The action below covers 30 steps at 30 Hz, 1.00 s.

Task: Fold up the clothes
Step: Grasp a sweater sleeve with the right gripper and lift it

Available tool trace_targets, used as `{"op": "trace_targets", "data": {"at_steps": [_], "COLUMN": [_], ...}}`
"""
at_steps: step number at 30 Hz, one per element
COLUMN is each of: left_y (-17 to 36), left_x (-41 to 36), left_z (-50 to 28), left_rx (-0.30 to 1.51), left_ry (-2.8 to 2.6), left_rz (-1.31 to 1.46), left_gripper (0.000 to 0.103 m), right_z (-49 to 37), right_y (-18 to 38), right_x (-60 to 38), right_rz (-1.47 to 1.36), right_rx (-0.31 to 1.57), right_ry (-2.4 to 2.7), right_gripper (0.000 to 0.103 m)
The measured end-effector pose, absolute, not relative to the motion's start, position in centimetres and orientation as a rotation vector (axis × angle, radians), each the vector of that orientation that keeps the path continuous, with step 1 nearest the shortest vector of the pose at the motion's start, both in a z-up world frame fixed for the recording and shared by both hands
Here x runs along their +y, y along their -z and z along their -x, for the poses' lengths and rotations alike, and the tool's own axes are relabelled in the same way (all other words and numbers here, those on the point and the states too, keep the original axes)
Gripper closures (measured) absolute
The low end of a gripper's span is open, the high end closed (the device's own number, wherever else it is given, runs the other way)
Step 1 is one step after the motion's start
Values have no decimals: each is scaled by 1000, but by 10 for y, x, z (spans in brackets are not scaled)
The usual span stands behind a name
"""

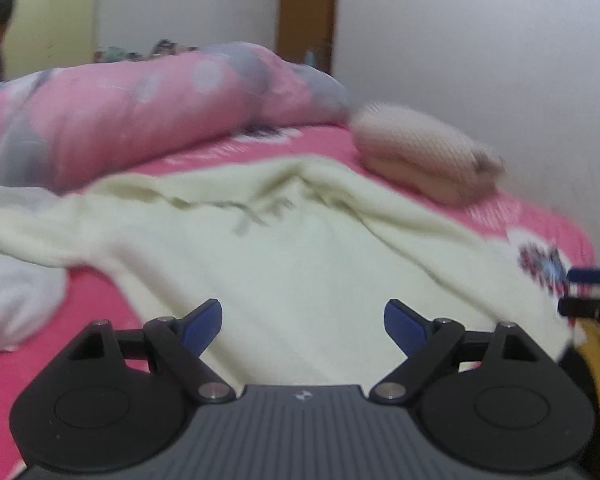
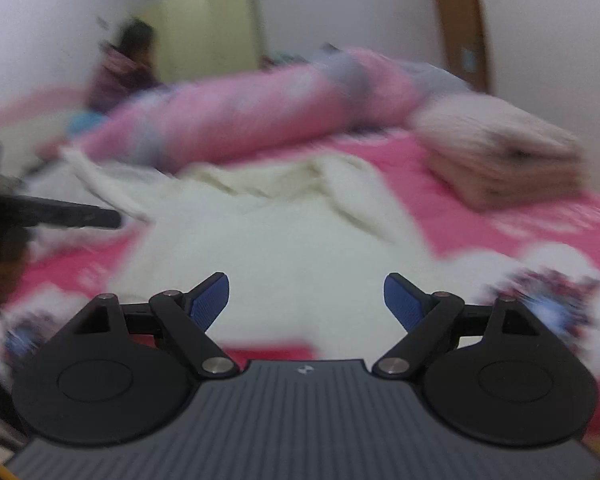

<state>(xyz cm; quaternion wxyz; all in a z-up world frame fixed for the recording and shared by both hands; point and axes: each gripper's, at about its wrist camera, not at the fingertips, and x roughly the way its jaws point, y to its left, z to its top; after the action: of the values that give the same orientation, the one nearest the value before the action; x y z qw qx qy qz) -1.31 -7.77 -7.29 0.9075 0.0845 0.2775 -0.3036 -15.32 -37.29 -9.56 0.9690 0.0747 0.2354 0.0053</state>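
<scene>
- The cream garment [image 1: 300, 248] lies spread and rumpled across the pink bed [image 1: 532, 216], its near edge just under both cameras. In my judgement it has been laid out flat so that folding can begin.
- The left tool [image 1: 302, 322] hangs over the garment's near part with its blue pads wide apart and nothing between them. It grips nothing.
- The right tool [image 2: 306, 300] is likewise spread open and empty above the near edge of the same cloth. Its view is blurred, so fine creases cannot be read there.
- Each tool shows at the margin of the other's view: the right one at the far right edge of the left view, the left one as a dark bar at the left of the right view. They stand side by side, probably to take two points of one edge.
- A folded beige garment [image 1: 424, 156] sits far right on the bed, well apart from the cream one. It looks like finished work set out of the way.
- A rolled pink quilt [image 1: 148, 120] lies along the far side, and a person [image 2: 124, 68] is beyond it.
</scene>
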Motion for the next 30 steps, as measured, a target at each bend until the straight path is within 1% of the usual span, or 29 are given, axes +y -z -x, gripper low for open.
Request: {"op": "trace_targets", "data": {"at_steps": [2,4,8,10,11,12,13,14,18,21,24,26,29,30], "left_y": [92,107,114,116,117,119,121,122,131,134,134,133,131,129], "left_x": [-86,-94,-86,-86,-86,-83,-82,-78,-69,-69,-66,-63,-58,-57], "left_z": [11,10,13,15,14,12,10,7,5,8,6,4,2,1], "left_rx": [612,641,636,636,637,641,650,662,656,630,628,635,653,660], "left_ry": [627,608,585,575,568,562,552,547,551,552,562,574,586,589], "left_rz": [-197,-217,-240,-236,-233,-230,-224,-215,-161,-171,-154,-134,-116,-112], "left_gripper": [15,17,17,16,16,16,16,16,15,15,15,15,15,15], "right_z": [154,150,131,127,127,129,129,130,127,102,51,1,-68,-90], "right_y": [108,121,146,145,142,138,133,128,100,71,30,-12,-77,-96], "right_x": [-383,-388,-395,-396,-393,-395,-399,-403,-430,-456,-491,-518,-555,-566], "right_rz": [-124,-106,-126,-131,-121,-117,-125,-145,-300,-400,-478,-471,-399,-368], "right_rx": [566,618,696,686,680,674,673,668,573,511,460,402,236,185], "right_ry": [31,54,59,45,39,36,39,39,12,-50,-104,-91,9,56], "right_gripper": [14,13,14,28,45,66,78,93,95,95,95,95,94,91]}}
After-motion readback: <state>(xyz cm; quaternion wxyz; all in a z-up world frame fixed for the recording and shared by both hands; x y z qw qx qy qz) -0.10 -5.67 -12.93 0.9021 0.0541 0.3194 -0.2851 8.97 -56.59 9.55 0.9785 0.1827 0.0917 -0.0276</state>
